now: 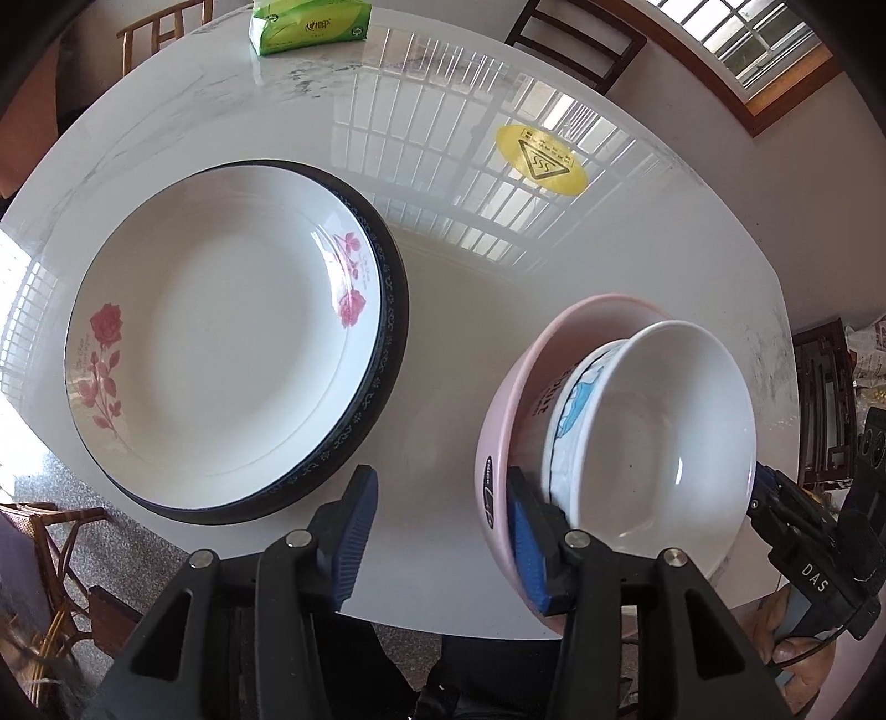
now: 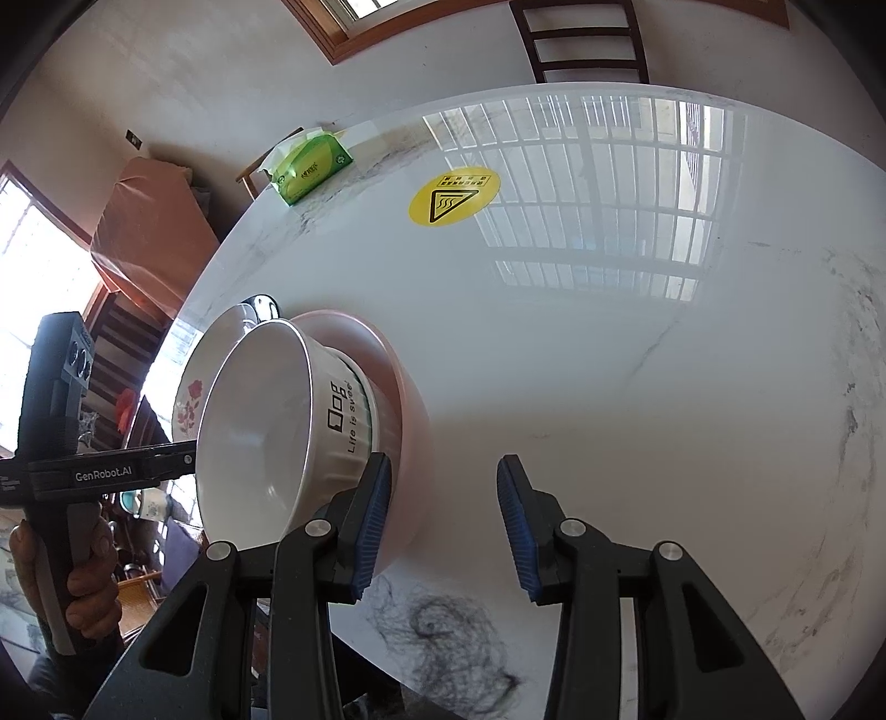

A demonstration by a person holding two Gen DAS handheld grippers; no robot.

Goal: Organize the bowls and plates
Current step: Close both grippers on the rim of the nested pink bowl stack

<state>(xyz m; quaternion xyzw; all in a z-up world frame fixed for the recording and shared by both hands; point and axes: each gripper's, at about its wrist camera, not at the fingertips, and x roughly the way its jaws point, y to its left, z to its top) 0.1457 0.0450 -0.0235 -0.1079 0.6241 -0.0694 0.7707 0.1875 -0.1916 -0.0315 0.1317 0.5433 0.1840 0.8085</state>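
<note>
A white rose-patterned plate [image 1: 221, 343] lies on a dark-rimmed plate [image 1: 387, 354] at the left of the table. To the right, a pink bowl [image 1: 498, 421] holds a blue-patterned bowl [image 1: 570, 410] and a white bowl [image 1: 653, 432] nested inside it. My left gripper [image 1: 443, 540] is open; its right pad lies at the pink bowl's near rim, and only table shows between the jaws. My right gripper [image 2: 443, 520] is open too, with its left pad beside the lettered white bowl [image 2: 343, 415] and the pink bowl [image 2: 410, 399]. From the left wrist view, my right gripper [image 1: 761, 493] reaches the stack's right rim.
A green tissue pack [image 1: 310, 25] lies at the table's far edge, and a yellow warning sticker [image 1: 540, 160] sits mid-table. Dark chairs [image 1: 576, 39] stand around the white marble table [image 2: 609, 360]. A hand [image 2: 88, 581] holds the left gripper's handle.
</note>
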